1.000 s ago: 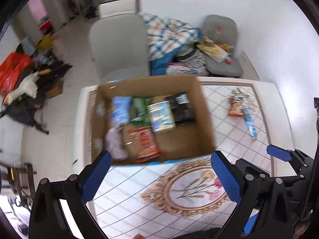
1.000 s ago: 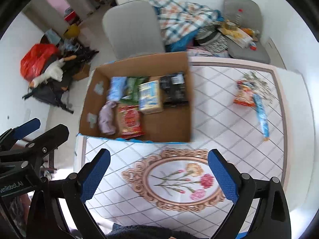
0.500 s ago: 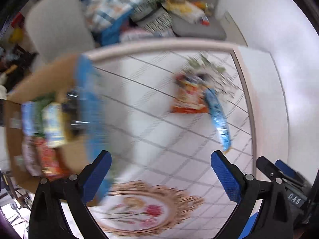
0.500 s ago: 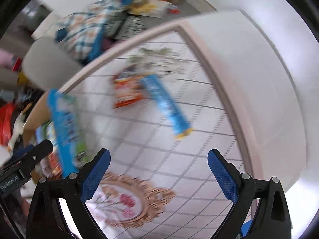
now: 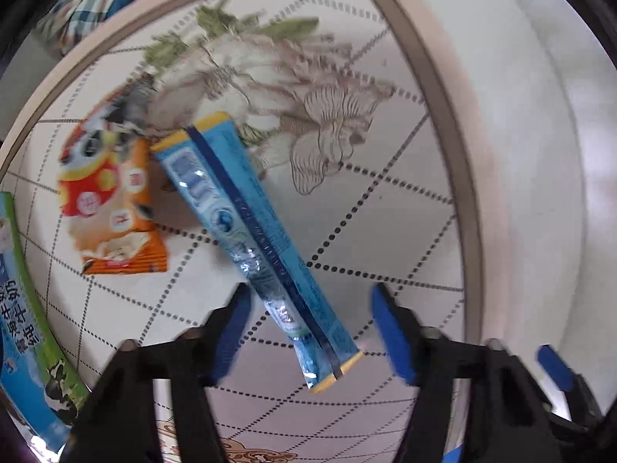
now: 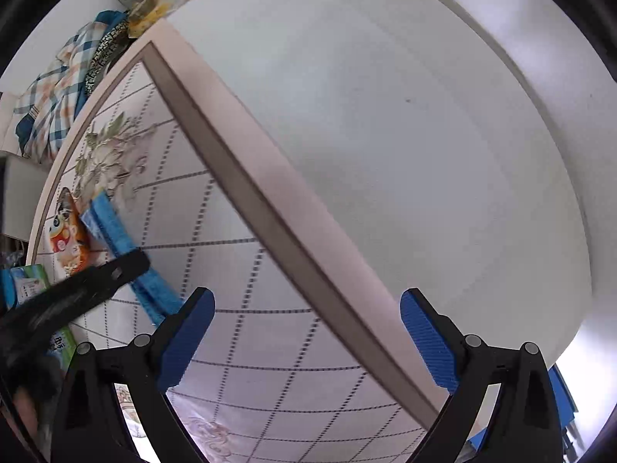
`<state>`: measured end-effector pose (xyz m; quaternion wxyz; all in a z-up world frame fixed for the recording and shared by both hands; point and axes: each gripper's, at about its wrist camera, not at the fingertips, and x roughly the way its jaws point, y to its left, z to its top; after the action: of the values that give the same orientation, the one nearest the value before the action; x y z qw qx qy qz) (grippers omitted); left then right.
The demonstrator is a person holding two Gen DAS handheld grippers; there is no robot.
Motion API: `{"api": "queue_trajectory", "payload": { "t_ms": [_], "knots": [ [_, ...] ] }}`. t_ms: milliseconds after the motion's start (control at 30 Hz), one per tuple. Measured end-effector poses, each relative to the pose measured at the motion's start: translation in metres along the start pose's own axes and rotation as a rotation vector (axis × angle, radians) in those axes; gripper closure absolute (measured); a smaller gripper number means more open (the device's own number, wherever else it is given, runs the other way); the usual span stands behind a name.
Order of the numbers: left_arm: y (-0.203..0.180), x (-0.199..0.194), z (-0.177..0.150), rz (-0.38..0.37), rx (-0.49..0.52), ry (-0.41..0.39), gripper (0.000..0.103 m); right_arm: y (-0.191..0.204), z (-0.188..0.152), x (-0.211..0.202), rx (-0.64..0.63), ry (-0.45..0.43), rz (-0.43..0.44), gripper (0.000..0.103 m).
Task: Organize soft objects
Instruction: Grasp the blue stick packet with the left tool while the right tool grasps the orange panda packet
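A long blue snack packet (image 5: 254, 239) lies diagonally on the patterned table. An orange snack packet (image 5: 112, 200) lies just left of it. My left gripper (image 5: 310, 332) is open and low over the table, its two blue pads on either side of the blue packet's near end, not touching it. My right gripper (image 6: 306, 343) is open and empty over the table's right border, away from both packets. In the right wrist view the blue packet (image 6: 115, 239) and the orange packet (image 6: 67, 235) show at far left, partly behind the left gripper's black arm.
The printed side of the cardboard box (image 5: 23, 332) stands at the left edge. The table's beige border (image 6: 270, 200) runs diagonally, with a white wall (image 6: 424, 115) beyond it. A checked blanket (image 6: 50, 88) lies on a seat behind the table.
Both grippers have swung right, away from the box. The left gripper has dropped close to the table and now straddles the blue packet's near end. The right gripper faces the table's edge and wall.
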<state>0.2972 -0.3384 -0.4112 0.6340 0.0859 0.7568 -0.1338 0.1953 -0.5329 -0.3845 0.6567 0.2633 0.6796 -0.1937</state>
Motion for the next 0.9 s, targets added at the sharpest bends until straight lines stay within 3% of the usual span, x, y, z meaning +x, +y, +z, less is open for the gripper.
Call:
{"api": "queue_trajectory", "payload": {
  "t_ms": [33,100,200,400,533,733,900],
  "knots": [
    [-0.002,0.001,-0.003,0.019,0.009,-0.009,0.051,-0.002,0.0,0.001,-0.003,0.001,0.0,0.004],
    [-0.002,-0.001,-0.01,0.034,0.02,-0.03,0.07,-0.004,0.001,-0.001,-0.013,0.004,0.0,0.004],
    [0.009,-0.005,-0.029,0.011,-0.009,-0.041,0.085,0.006,0.006,-0.008,-0.039,0.008,0.019,0.004],
    [0.07,-0.028,-0.08,-0.003,-0.136,-0.107,0.086,0.061,0.021,-0.028,-0.122,-0.007,0.093,0.004],
    [0.108,-0.025,-0.101,-0.011,-0.238,-0.107,0.086,0.136,0.034,-0.025,-0.239,0.021,0.153,0.004],
    [0.136,-0.014,-0.129,-0.022,-0.327,-0.095,0.086,0.253,0.044,0.01,-0.372,0.147,0.2,0.004],
    [0.155,-0.014,-0.141,-0.03,-0.357,-0.1,0.086,0.313,0.047,0.033,-0.393,0.208,0.195,0.004]
  ]
}}
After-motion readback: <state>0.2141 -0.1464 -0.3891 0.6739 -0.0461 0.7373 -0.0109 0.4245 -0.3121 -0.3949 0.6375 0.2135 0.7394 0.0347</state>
